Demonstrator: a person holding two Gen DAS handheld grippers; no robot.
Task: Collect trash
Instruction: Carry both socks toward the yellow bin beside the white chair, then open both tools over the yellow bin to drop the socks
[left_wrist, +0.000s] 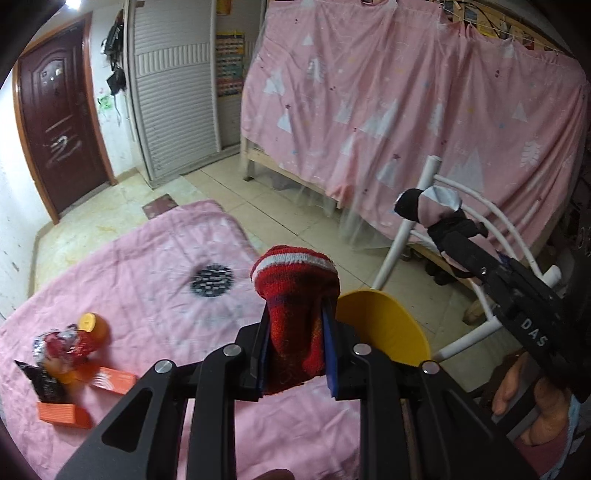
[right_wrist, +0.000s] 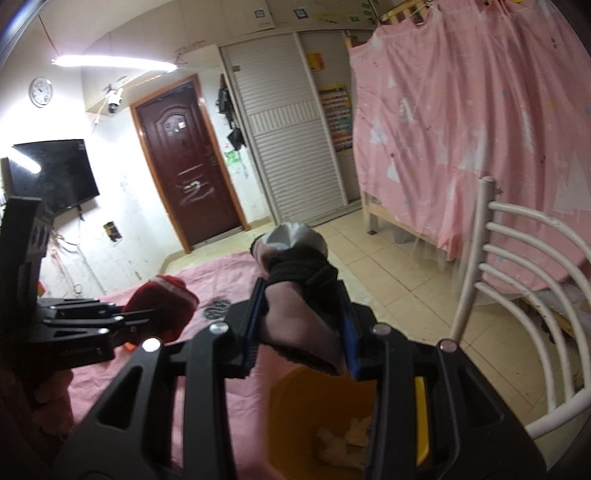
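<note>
My left gripper (left_wrist: 295, 291) wears a red striped sock and its jaws are closed together, with nothing between them. It hovers above the pink-covered table (left_wrist: 155, 266), beside a yellow bin (left_wrist: 388, 325). My right gripper (right_wrist: 295, 251) wears a black, pink and grey sock; its jaws are closed with nothing held, and it hangs above the yellow bin (right_wrist: 295, 406), which holds crumpled paper (right_wrist: 347, 439). It also shows at the right of the left wrist view (left_wrist: 428, 206). Trash lies at the table's left: a foil wrapper (left_wrist: 59, 341), an orange bottle (left_wrist: 92, 326), a black packet (left_wrist: 44, 380) and orange boxes (left_wrist: 62, 411).
A white metal chair (right_wrist: 517, 266) stands right of the bin. A bunk bed behind a pink curtain (left_wrist: 406, 110) fills the back right. A dark door (right_wrist: 184, 162) and white wardrobe (right_wrist: 291, 140) stand across the tiled floor (right_wrist: 388, 273). A black patch (left_wrist: 211, 281) marks the table cloth.
</note>
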